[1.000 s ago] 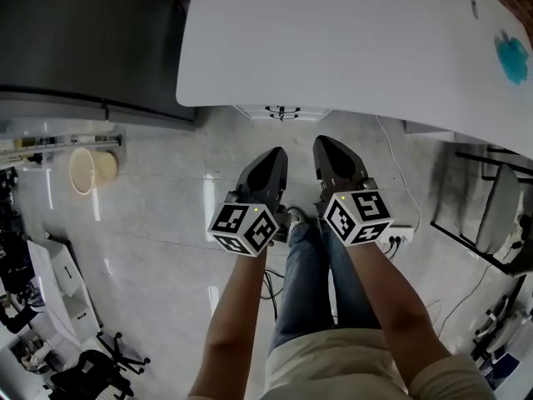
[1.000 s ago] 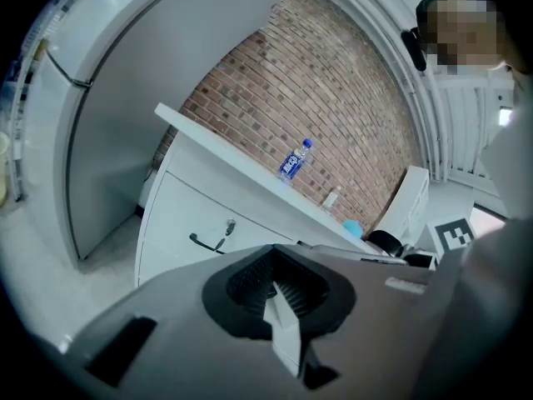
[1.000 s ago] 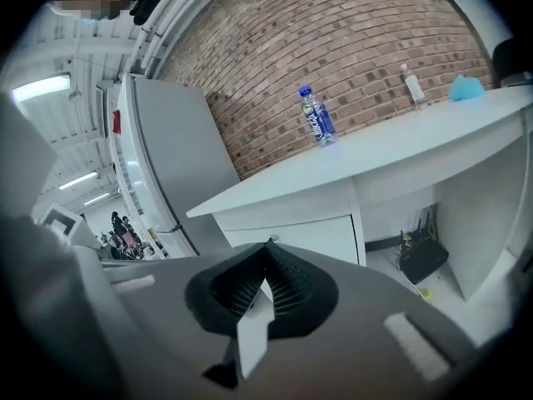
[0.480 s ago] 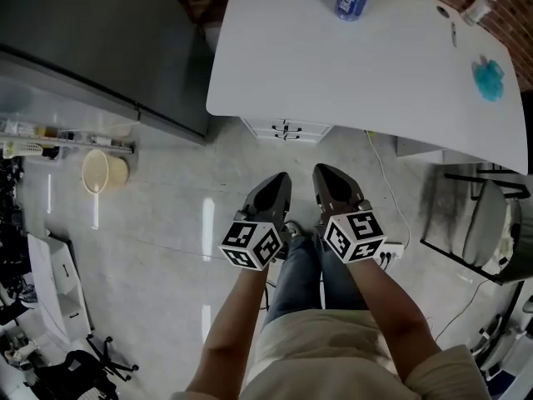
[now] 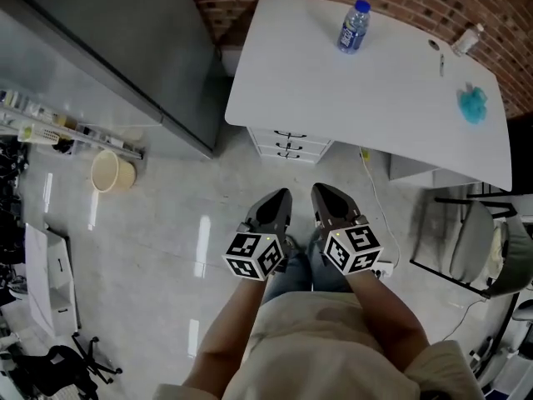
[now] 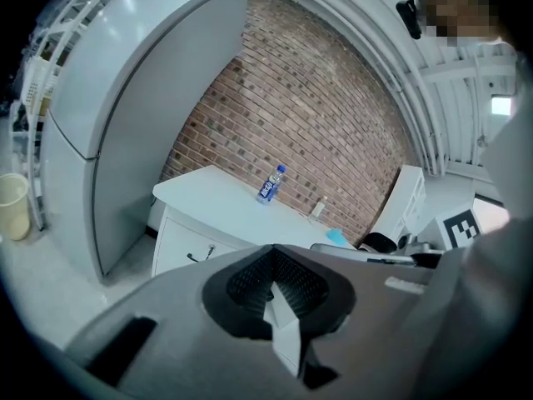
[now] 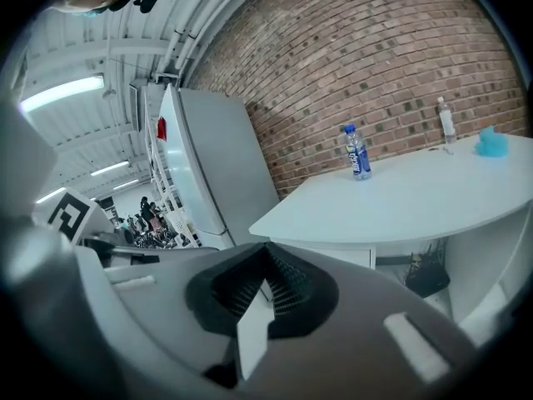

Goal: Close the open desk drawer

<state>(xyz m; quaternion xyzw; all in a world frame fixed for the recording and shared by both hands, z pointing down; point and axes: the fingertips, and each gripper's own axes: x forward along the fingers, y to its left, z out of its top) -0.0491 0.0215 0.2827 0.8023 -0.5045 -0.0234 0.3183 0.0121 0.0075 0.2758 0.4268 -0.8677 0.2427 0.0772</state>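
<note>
See L gripper (image 5: 281, 197) and R gripper (image 5: 321, 192) both pressed together, empty, side by side over floor (image 5: 166, 215), well apart from desk (image 5: 375, 90). Locate drawer unit (image 5: 287, 144) under desk's near edge, by left corner; 3 handled fronts, open/shut unclear. Note bottle (image 5: 353, 26) nr far edge, blue item (image 5: 473, 105) nr right edge.

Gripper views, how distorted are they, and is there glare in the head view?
Left gripper view: strong fisheye, brick wall bows into an arc, corners black. Right gripper view: same bowing, desk edge curves. Head view: white glare streaks on the glossy floor.
</note>
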